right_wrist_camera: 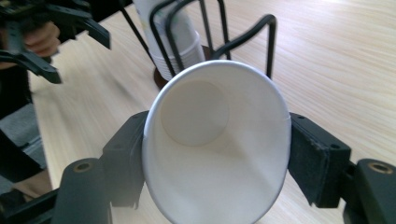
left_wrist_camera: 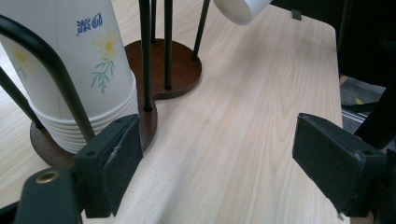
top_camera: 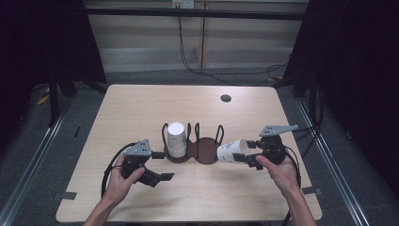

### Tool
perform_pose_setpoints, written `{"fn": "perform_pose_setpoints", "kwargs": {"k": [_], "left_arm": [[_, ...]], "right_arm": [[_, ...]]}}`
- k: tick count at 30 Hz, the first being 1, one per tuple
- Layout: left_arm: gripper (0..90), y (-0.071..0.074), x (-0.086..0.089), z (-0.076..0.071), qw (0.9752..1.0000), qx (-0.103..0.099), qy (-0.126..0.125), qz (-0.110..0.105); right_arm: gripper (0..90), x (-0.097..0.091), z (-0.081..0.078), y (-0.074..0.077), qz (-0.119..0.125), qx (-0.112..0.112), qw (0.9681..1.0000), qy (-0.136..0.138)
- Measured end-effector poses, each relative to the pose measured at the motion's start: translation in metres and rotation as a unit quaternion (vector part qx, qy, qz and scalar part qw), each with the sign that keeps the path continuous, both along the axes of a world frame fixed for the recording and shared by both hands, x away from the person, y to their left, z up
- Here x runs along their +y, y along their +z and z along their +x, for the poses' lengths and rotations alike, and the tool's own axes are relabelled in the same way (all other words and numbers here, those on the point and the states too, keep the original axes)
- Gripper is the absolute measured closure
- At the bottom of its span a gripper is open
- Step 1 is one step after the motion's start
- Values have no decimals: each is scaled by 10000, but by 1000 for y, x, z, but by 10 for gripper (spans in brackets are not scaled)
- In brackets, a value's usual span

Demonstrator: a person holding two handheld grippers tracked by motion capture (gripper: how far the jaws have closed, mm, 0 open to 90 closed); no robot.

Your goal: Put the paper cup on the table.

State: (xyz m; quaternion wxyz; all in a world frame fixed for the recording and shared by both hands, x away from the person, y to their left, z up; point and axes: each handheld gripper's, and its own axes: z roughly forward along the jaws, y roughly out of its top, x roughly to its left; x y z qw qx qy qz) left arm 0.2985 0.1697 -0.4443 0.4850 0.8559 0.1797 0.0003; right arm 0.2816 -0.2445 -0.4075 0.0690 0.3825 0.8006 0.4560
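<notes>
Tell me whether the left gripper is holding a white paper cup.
No, the left gripper stands open over bare table, beside the stack of flower-printed paper cups.

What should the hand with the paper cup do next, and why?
Probably carry the paper cup a little toward the empty ring of the cup holder and tip it upright. The right gripper squeezes it lying on its side, right beside that ring, while the other ring already holds a stack of cups.
</notes>
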Motion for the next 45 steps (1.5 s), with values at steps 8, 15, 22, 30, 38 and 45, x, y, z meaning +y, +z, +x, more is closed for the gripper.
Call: {"fn": "perform_pose_setpoints", "kwargs": {"k": [8, 15, 22, 30, 38, 45], "left_arm": [[161, -1, 0, -1, 10000, -66, -36, -32], [161, -1, 1, -1, 10000, -89, -35, -25], [161, 2, 6, -1, 9999, -139, 69, 20], [161, -1, 11, -5, 9998, -163, 8, 105], [161, -4, 13, -4, 9998, -150, 54, 124], [162, -7, 14, -5, 9998, -111, 65, 128]], "right_arm": [[283, -1, 8, -4, -311, 179, 9993, -123], [283, -4, 16, -2, -570, 306, 9978, -167], [281, -8, 25, 1, -950, 482, 9939, -292], [280, -9, 40, -2, -1327, 708, 9877, -415], [277, -11, 53, 2, -1625, 883, 9816, -474], [270, -11, 65, 3, -1926, 1087, 9739, -499]]}}
